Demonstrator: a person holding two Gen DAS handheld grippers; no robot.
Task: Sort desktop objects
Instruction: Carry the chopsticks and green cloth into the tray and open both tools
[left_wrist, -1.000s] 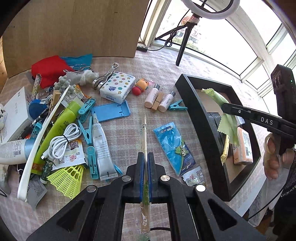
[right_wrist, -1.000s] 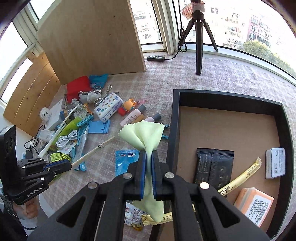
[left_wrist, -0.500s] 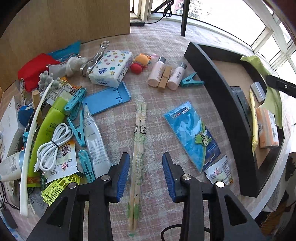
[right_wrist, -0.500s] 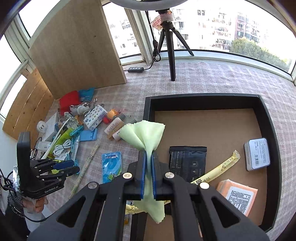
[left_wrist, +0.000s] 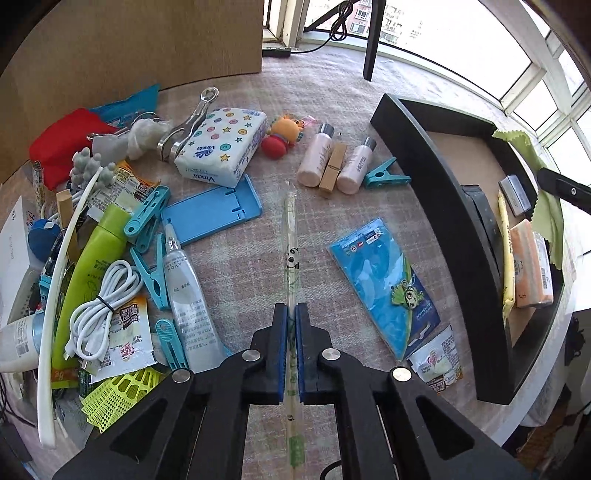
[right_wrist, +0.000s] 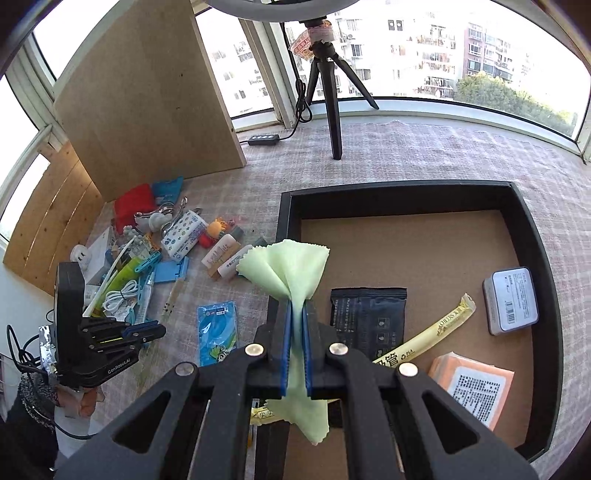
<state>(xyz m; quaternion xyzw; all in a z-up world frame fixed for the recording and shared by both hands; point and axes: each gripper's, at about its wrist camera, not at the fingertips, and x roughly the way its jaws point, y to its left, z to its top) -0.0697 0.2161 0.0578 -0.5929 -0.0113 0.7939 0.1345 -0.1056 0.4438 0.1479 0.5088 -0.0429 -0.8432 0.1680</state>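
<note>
Left gripper (left_wrist: 291, 321) pinches wrapped chopsticks (left_wrist: 290, 236) left of black tray (left_wrist: 443, 206); light, stiff, slippery sleeve; right gripper (right_wrist: 295, 317) pinches soft cloth (right_wrist: 291, 266).

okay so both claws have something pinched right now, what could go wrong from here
1. The left claw pinches the wrapped chopsticks near one end; the long free end could swing into the small bottles when lifted.
2. The right claw holds the green cloth over the black tray's near wall; released here, it might drape over the wall instead of landing inside.
</note>
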